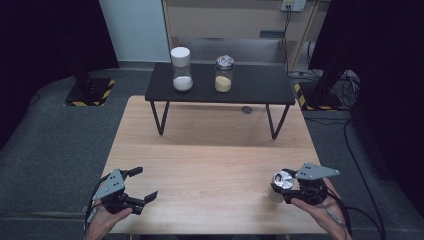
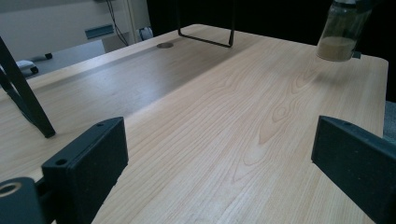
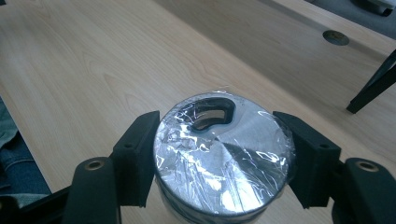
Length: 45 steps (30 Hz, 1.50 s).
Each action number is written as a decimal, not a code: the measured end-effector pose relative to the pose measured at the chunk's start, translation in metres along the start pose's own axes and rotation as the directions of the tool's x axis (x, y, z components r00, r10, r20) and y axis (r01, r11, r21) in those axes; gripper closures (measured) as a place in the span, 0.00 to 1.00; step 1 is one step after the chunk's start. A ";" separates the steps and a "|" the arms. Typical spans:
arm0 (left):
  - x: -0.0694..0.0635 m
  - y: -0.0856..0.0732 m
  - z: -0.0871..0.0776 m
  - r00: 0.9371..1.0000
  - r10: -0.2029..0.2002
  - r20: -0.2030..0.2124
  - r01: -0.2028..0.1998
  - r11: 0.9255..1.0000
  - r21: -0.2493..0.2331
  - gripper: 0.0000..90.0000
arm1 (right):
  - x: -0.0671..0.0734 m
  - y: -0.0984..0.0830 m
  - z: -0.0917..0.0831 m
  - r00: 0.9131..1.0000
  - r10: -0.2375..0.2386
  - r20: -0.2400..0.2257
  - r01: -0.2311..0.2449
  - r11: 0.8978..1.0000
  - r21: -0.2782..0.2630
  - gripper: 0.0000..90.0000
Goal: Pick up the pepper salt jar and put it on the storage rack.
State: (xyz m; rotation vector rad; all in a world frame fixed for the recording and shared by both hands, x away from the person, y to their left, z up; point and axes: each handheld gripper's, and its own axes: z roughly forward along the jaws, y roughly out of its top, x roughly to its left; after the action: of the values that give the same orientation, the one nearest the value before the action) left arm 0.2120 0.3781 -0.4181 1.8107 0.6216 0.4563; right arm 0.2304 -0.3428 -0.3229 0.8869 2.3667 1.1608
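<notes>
White-lidded jar [image 1: 181,69] and silver-lidded jar [image 1: 224,74] on black stand [image 1: 260,85], upon wooden table [image 1: 210,155].

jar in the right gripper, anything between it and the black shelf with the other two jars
Nothing visible: bare table lies between the held jar in the right gripper and the black shelf, which has free room beside its two jars.

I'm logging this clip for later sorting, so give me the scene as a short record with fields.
setting: wooden table with a small black shelf at its far side
right gripper: shut on a silver-lidded jar at the lid
left gripper: open, nothing between its jaws
on shelf: white-capped jar of white powder, silver-lidded shelf jar of tan powder
held jar contents: tan powder, in the left gripper view
</notes>
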 end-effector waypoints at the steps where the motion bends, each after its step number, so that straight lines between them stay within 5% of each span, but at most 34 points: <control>1: 0.000 0.000 0.000 1.000 -0.001 0.001 0.001 1.000 0.000 0.03 | -0.001 0.003 0.000 1.000 0.000 -0.006 0.000 1.000 0.001 0.40; 9: 0.001 0.000 0.000 1.000 -0.001 0.005 0.001 1.000 0.000 0.03 | -0.009 0.026 -0.005 0.999 0.010 -0.051 -0.011 1.000 -0.013 0.40; 30: 0.001 0.000 0.001 1.000 0.003 0.010 -0.003 1.000 0.004 0.03 | -0.016 0.101 -0.011 0.991 -0.052 -0.120 0.049 0.998 -0.028 0.40; 45: 0.001 0.000 0.001 1.000 0.004 0.013 -0.004 1.000 0.003 0.03 | -0.031 0.156 -0.002 0.995 -0.016 -0.097 0.016 1.000 -0.002 0.40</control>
State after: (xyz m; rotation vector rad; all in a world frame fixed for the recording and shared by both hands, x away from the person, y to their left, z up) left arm 0.2131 0.3780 -0.4181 1.8166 0.6105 0.4463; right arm 0.3106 -0.2921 -0.1955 0.8274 2.4448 1.2246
